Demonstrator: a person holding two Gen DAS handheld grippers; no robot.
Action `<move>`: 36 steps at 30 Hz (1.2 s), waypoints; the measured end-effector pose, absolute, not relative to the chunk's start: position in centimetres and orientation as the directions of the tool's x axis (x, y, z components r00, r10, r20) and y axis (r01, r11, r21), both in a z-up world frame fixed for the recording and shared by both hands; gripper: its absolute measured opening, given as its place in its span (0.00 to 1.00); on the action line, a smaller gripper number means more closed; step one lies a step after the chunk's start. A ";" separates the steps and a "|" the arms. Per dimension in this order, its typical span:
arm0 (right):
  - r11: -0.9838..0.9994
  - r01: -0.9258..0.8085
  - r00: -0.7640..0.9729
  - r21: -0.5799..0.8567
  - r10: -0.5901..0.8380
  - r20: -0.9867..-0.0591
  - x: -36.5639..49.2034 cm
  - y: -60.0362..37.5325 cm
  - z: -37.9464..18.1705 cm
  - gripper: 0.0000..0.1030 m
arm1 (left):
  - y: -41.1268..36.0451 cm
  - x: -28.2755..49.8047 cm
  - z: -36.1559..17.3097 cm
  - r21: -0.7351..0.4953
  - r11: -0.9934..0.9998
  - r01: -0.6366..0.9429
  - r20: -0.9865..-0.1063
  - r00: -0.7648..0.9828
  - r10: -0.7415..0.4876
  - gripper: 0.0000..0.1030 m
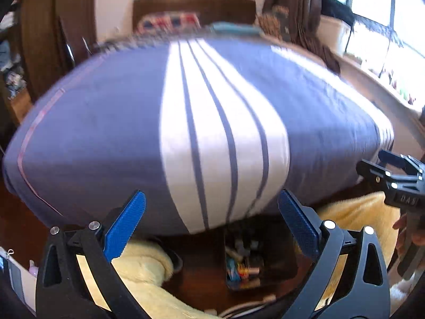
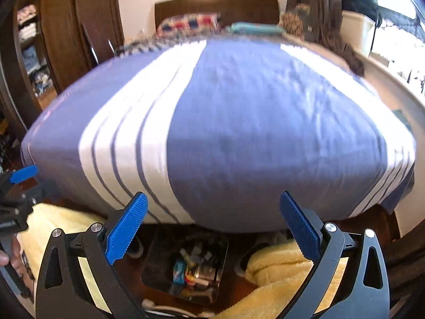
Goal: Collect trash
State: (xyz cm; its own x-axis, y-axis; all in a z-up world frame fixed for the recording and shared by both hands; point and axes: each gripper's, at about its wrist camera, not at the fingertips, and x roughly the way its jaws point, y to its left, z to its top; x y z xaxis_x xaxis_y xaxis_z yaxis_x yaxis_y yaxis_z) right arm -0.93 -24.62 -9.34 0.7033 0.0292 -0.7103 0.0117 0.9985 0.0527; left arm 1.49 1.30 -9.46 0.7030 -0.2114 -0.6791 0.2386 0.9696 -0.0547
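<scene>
A dark rectangular bin (image 1: 279,252) (image 2: 152,257) stands on the wooden floor at the foot of the bed, below both grippers. Several small bits of trash (image 1: 240,268) (image 2: 190,265) lie inside it, among them blue, yellow and white wrappers. My left gripper (image 1: 211,195) hangs above the bin, open, with nothing between its blue pads (image 1: 124,228). My right gripper (image 2: 213,195) is open and empty too, above the same bin. Each gripper shows at the edge of the other's view: the right gripper (image 1: 393,178) and the left gripper (image 2: 18,186).
A bed with a blue and white striped cover (image 1: 212,122) (image 2: 225,122) fills the view ahead. Yellow fleece fabric (image 1: 140,265) (image 2: 279,265) lies on both sides of the bin. A dark wardrobe (image 2: 66,26) stands at the left and a bright window (image 1: 385,26) at the right.
</scene>
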 end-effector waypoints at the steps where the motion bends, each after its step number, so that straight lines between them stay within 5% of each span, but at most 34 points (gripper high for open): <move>1: 0.999 0.022 0.721 0.043 0.014 -0.693 -1.3 -24.5 -8.4 0.97 | 1.6 1.1 -8.4 -0.052 0.972 0.227 -0.657 0.726 -0.204 0.92; 18: 0.994 0.110 0.915 -0.008 -0.104 -0.389 -8.3 -24.3 2.3 0.97 | 4.1 -4.0 2.4 -0.064 0.993 0.100 -0.381 0.917 -0.117 0.92; 36: 0.992 0.126 0.929 0.013 -0.113 -0.352 -9.1 -24.3 3.2 0.97 | 4.4 -4.6 2.5 -0.064 0.992 0.106 -0.377 0.918 -0.122 0.92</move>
State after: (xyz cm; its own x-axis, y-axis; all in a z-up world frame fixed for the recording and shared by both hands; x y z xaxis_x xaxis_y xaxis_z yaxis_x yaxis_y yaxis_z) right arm -9.08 -24.28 3.22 0.9293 -0.1133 -0.3515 0.1257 0.9920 0.0126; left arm -4.64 4.41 2.52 0.9183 -0.1221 -0.3767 0.1058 0.9923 -0.0637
